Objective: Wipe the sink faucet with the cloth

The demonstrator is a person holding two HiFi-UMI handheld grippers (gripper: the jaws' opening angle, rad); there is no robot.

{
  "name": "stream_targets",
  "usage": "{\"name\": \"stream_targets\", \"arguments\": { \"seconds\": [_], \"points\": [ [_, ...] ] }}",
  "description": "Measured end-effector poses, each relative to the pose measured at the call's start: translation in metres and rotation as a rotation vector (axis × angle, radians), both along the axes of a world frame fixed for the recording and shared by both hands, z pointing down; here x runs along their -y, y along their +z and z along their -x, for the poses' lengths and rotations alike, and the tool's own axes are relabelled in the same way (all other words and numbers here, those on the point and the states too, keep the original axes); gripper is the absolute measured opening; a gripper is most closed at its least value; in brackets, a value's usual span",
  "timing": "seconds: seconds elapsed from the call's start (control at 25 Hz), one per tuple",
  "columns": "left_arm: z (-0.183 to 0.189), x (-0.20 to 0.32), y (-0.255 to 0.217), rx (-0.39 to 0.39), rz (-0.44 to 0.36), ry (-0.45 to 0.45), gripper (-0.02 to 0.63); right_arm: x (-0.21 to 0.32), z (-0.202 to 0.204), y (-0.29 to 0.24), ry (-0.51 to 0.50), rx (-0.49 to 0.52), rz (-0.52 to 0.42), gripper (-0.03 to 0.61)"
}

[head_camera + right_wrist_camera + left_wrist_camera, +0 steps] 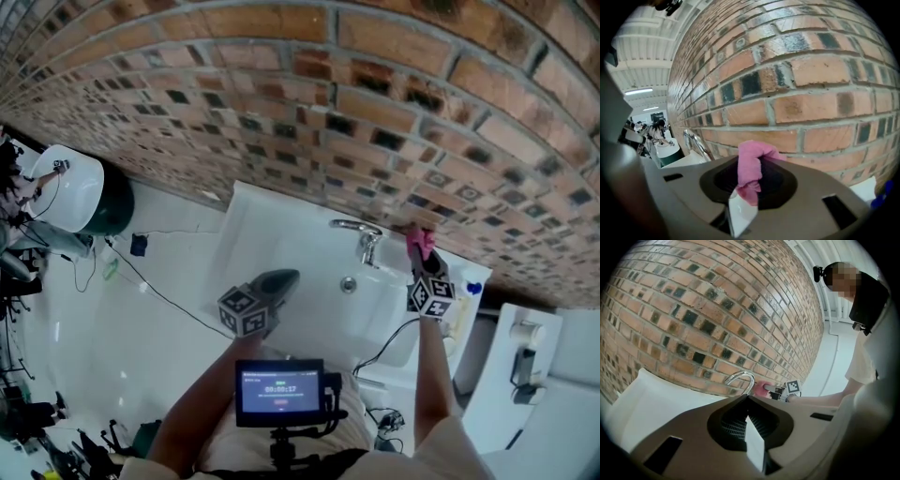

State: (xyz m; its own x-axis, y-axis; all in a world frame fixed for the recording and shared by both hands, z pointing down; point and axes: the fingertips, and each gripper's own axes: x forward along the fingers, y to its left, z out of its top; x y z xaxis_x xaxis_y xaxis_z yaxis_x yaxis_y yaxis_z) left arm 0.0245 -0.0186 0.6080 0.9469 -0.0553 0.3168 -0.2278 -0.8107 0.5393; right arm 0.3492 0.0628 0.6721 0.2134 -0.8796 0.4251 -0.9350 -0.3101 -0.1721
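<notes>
Cloth [751, 161] pinched in right tool [421, 253], beside faucet [368, 246]

- Left gripper [281, 278]: jaws closed together with nothing between them. It points forward and slightly downward and is held close in front of the torso.
- Left marker cube [248, 311]: sits at the gripper's rear.
- Left forearm [192, 417]: bare, angling in from the lower left.
- Right gripper [420, 253]: jaws clamped on a bunched pink cloth [751, 168], which sticks out past the tips. It reaches farther forward than the left gripper and is well apart from it.
- Right marker cube [430, 295]: sits behind the jaws.
- Right forearm [433, 375]: bare, stretched nearly straight.
</notes>
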Motion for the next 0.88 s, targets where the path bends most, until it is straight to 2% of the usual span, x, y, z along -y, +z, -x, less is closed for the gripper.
{"name": "stream_targets", "arguments": {
  "seconds": [0.16,0.44,0.76,0.88],
  "points": [
    [0.004,0.005,0.003,0.008,0.013,-0.020,0.006,0.016,0.015,0.044,-0.134,0.074,0.101,0.101],
    [0.007,0.002,0.012,0.017,0.027,-0.014,0.006,0.040,0.034,0.126,-0.264,0.181,0.290,0.101],
    [0.017,0.007,0.018,0.041,0.039,-0.037,0.006,0.061,0.051,0.154,-0.327,0.270,0.337,0.103],
    [0.021,0.010,0.020,0.047,0.045,-0.048,0.006,0.060,0.050,0.163,-0.351,0.247,0.360,0.103]
  ]
}}
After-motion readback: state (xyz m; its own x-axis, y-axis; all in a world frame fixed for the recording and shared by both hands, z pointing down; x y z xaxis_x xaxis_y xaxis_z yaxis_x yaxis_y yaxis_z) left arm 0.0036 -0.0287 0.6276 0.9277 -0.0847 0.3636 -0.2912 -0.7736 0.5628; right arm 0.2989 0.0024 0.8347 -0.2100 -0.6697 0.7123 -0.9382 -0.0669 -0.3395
